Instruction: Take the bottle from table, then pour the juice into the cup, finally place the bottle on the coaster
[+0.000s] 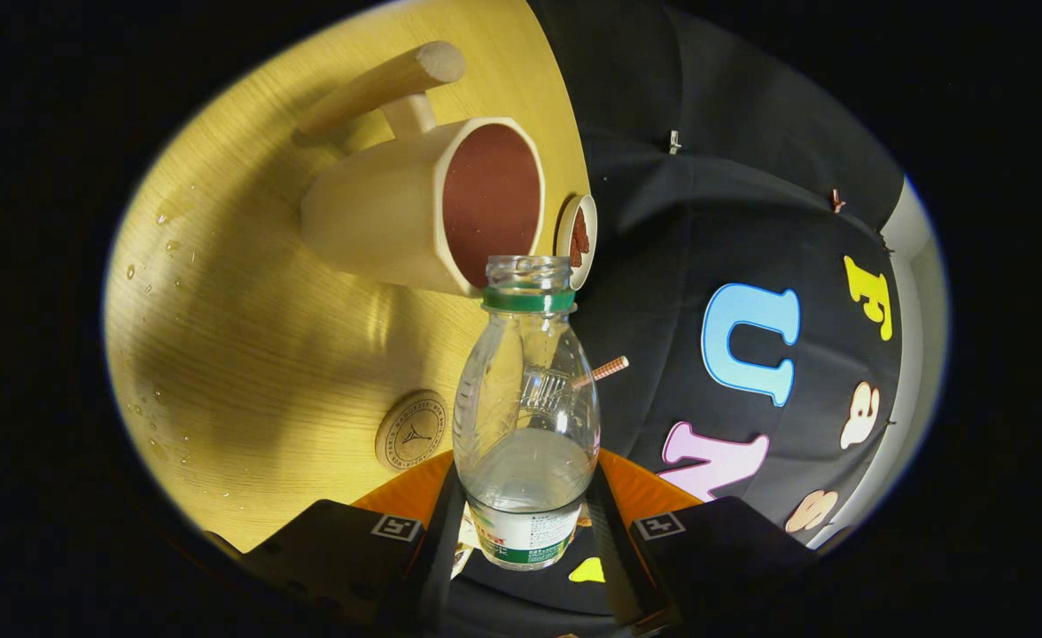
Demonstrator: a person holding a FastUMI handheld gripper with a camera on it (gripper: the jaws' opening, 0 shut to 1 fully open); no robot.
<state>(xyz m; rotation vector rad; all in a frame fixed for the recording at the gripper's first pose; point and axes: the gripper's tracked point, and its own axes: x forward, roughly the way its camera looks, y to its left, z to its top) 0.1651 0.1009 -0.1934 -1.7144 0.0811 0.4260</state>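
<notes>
- Nearest the lens: the gripper (525, 523), its two fingers pressed against either side of the bottle's (525, 416) lower body at the label band. I read the tongs as pinching the bottle, one finger on each flank.
- Bottle extends forward from between the fingers, uncapped, green collar ring below the open mouth. Clear liquid pooled in the part nearest the fingers; upper part looks empty.
- Whole view is rolled: the table (246, 354) runs up one side, so I judge the tool and bottle are tilted over toward the cup.
- Cup (423, 208): pale wooden mug with a long peg handle, standing on the table just beyond the bottle mouth. Its opening faces the camera; interior reddish-brown. Bottle mouth sits right at the near edge of the rim; I cannot tell whether they touch.
- No stream visible at the mouth. Droplets on the table beside the cup.
- Step in hand, my judgement: the pour. Bottle is taken and aligned with the cup; liquid remains in it, so the pour is not finished.
- Coaster (412, 431): small round wooden disc flat on the table, beside the bottle's body and nearer the fingers than the cup. Nothing on it.
- A small round dish (577, 237) stands past the cup near the table edge; a striped straw (605, 370) shows behind the bottle.
- Next move calls for: more tilt with the mouth over the rim, then righting the bottle and carrying it back to the coaster.
</notes>
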